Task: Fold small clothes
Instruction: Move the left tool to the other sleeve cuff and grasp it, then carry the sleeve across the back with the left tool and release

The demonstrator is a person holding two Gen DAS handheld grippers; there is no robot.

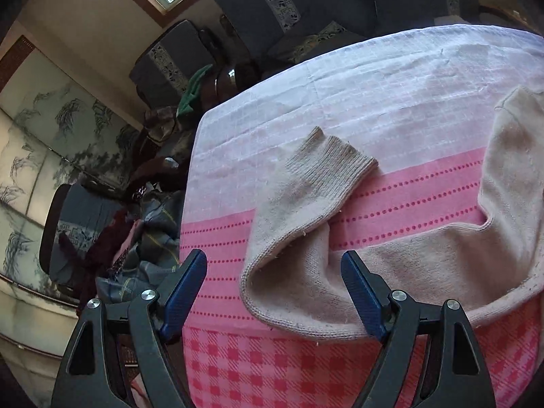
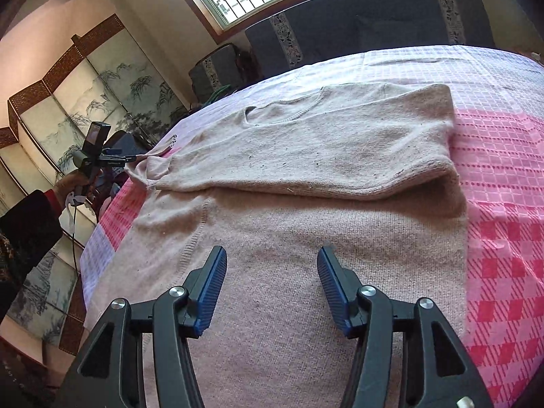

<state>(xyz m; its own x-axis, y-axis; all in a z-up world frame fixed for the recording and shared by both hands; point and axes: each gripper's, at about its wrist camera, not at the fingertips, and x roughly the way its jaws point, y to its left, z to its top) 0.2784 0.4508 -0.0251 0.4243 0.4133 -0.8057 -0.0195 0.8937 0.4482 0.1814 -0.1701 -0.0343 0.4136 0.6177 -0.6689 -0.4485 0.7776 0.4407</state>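
Left wrist view: my left gripper (image 1: 273,292) has its jaws spread wide, nothing clamped. A fold of the beige sweater (image 1: 302,292) lies between and beyond the blue pads (image 1: 185,292), not pressed by them. Its ribbed sleeve cuff (image 1: 336,163) points toward 12 o'clock, flat on the pink-and-white checked cloth (image 1: 408,88). At 9 o'clock, off the table edge, a pile of dark clothes (image 1: 136,248) sits; I can see no container holding it.

Right wrist view: my right gripper (image 2: 272,289) has its jaws parted over the sweater body (image 2: 306,238), gripping nothing. The folded-over upper part with the neckline (image 2: 289,108) lies toward 12 o'clock. At 9 o'clock the left gripper's camera unit (image 2: 97,149) shows small white lettering I cannot read.
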